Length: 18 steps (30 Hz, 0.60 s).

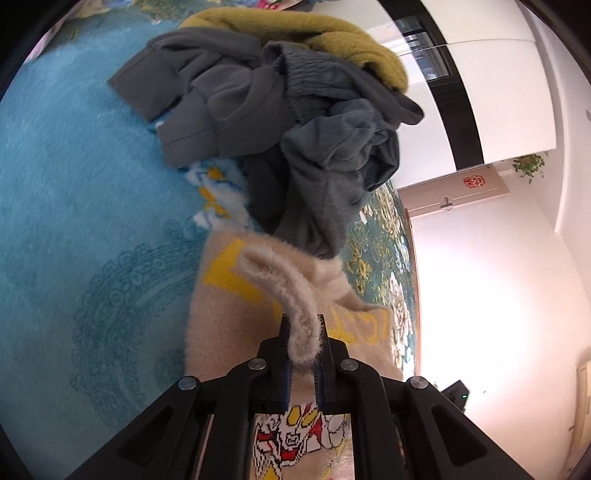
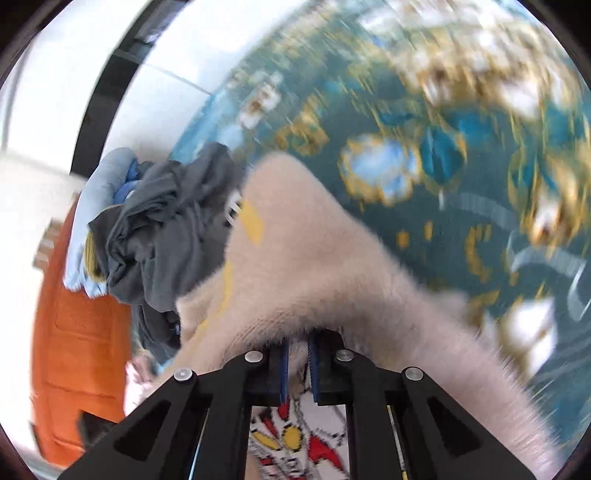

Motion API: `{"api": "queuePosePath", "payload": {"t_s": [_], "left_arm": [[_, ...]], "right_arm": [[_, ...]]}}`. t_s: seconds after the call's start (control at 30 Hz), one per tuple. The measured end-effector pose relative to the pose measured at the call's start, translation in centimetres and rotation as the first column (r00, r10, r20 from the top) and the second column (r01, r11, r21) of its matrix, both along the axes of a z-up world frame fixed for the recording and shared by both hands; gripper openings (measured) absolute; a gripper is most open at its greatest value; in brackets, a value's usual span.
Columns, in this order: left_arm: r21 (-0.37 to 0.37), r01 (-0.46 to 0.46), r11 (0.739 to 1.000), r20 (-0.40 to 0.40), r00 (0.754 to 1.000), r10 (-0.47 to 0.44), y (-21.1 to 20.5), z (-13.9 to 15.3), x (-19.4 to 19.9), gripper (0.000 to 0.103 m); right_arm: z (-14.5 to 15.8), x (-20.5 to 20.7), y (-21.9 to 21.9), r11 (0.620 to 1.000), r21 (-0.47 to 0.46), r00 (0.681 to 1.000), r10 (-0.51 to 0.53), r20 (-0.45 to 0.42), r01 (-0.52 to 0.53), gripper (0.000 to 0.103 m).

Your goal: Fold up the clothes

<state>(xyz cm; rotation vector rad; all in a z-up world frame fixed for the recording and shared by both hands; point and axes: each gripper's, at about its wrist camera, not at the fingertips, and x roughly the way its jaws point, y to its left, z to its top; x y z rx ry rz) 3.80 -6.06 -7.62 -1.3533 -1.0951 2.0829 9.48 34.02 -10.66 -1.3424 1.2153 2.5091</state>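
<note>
A fuzzy beige sweater (image 1: 229, 317) with yellow lettering and a red, yellow and white figure lies on the blue carpet. My left gripper (image 1: 303, 325) is shut on a raised ribbed edge (image 1: 295, 291) of it. In the blurred right wrist view the same beige sweater (image 2: 295, 258) is pulled up into a ridge, and my right gripper (image 2: 297, 343) is shut on its fabric, with the fingertips buried in the fuzz. A pile of dark grey clothes (image 1: 280, 122) lies just beyond the sweater, topped by an olive-yellow fleece (image 1: 325, 33).
The blue carpet (image 1: 74, 184) spreads left, its floral border (image 1: 384, 258) right. White wall and a dark vertical strip (image 1: 454, 92) stand behind. In the right wrist view the grey pile (image 2: 162, 229) rests on light blue cloth (image 2: 99, 199), beside an orange door (image 2: 77, 332).
</note>
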Motion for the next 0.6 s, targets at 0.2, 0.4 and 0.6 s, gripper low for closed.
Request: {"api": "queuePosePath", "payload": {"t_s": [0.2,0.4,0.6], "left_arm": [[-0.136,0.072,0.988,0.114,0.992,-0.057,1.3,-3.2,0.2,0.01],[-0.135,0.073,0.988,0.142,0.988,-0.054,0.8,-3.8,0.3,0.01],[-0.222,0.01,0.975,0.143,0.989,0.022,-1.0,-1.9,1.5,0.019]], "right_arm": [[-2.6,0.5,0.6,0.996,0.088,0.992,-0.005,0.126,-0.007,0.008],[-2.2,1.1,1.1,0.999,0.027,0.988,0.012,0.155,-0.017,0.009],[2.0,2.3,0.8,0.954,0.218,0.958,0.154,0.241,-0.208,0.009]]}}
